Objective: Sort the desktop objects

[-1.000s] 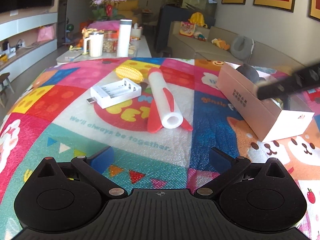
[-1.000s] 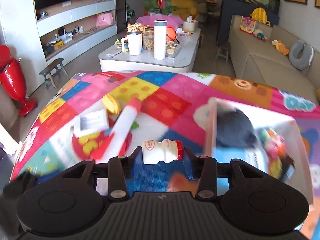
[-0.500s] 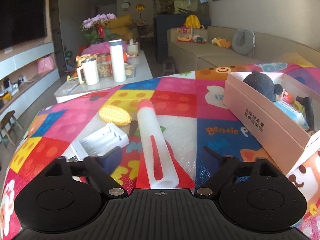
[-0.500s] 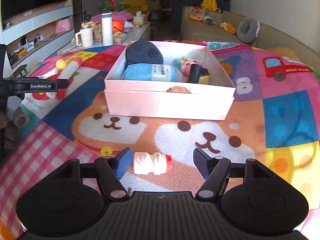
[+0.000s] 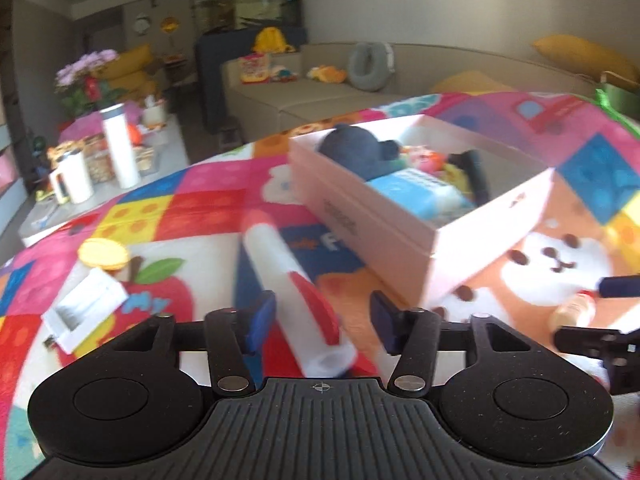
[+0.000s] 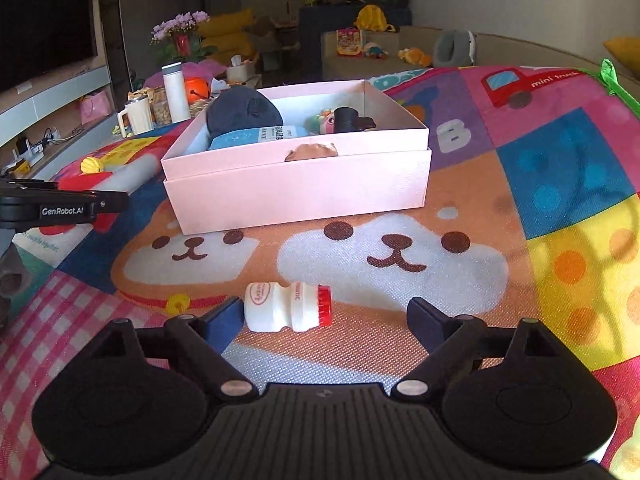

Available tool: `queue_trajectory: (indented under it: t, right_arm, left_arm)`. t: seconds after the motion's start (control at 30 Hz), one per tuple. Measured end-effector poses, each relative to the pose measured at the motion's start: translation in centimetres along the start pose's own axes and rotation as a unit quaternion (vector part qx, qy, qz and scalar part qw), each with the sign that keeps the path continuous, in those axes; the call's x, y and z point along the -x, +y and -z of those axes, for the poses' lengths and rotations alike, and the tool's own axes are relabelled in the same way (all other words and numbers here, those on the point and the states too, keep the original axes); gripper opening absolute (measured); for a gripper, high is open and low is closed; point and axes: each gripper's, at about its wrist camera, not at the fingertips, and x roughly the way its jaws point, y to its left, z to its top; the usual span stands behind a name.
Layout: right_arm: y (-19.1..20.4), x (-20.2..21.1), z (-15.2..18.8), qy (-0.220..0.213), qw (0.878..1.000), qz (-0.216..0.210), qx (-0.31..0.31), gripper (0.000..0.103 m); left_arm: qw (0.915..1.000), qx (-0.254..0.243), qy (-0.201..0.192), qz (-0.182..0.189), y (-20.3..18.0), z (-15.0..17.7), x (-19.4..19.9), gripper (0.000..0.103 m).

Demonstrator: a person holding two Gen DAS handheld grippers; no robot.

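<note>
While the right tool [image 6: 324, 312] spreads its blue-padded fingers [image 6: 224, 320] apart, the small white plastic drink bottle with a red cap [image 6: 287, 307] lies on its side between them on the colourful cartoon-print mat covering the desk [image 6: 560, 168], its base just beside the left pad and its cap well clear of the right one, so it is released. Beyond it sits the open pale pink cardboard box [image 6: 296, 192], holding a dark blue plush toy [image 6: 242, 110], a light blue packet [image 6: 256, 136] and small toys. Over the mat's other side, the left tool [image 5: 323, 327] hangs half-spread around the near end of the white-and-red tube-shaped toy [image 5: 296, 292]; blur hides whether its pads touch it. Left of the tube lie a white plastic battery holder [image 5: 82, 310] and a yellow corn-shaped toy [image 5: 102, 254].
</note>
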Motion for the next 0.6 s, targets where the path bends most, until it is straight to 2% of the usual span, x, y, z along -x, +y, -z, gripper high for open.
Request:
queue_trajectory:
  t: [0.03,0.1,0.17,0.27,0.37,0.5,0.6]
  right_arm:
    - [0.0,0.0,0.0,0.000,1.000,0.000,-0.001,0.093]
    - [-0.1,-0.1,0.0,0.000,1.000,0.003,-0.004,0.094]
    - [0.0,-0.1,0.1,0.001,1.000,0.004,-0.004,0.096]
    - [0.1,-0.2,0.1,0.003,1.000,0.006,0.002,0.099]
    - [0.3,-0.3,0.1,0.005,1.000,0.007,0.006,0.100]
    - [0.3,-0.3,0.2,0.004,1.000,0.005,0.005,0.101]
    - [0.4,-0.4,0.2,0.006,1.000,0.004,0.007,0.103]
  left_arm:
    - [0.9999,-0.005,-0.007,0.012,-0.3,0.0,0.3,0.090]
    - [0.9994,-0.016,-0.030,0.002,-0.1,-0.2,0.9,0.097]
    - [0.9984,-0.017,-0.044,-0.031,1.4,-0.9,0.9,0.097]
    - [0.9928,0.006,-0.054,-0.107,5.8,-2.2,-0.2,0.097]
    - [0.9865,0.033,-0.023,-0.159,10.6,-2.8,-2.7,0.097]
    - [0.9814,0.061,0.020,-0.181,15.0,-3.4,-5.9,0.097]
    - [0.9801,0.068,0.035,-0.183,16.2,-3.8,-7.5,0.084]
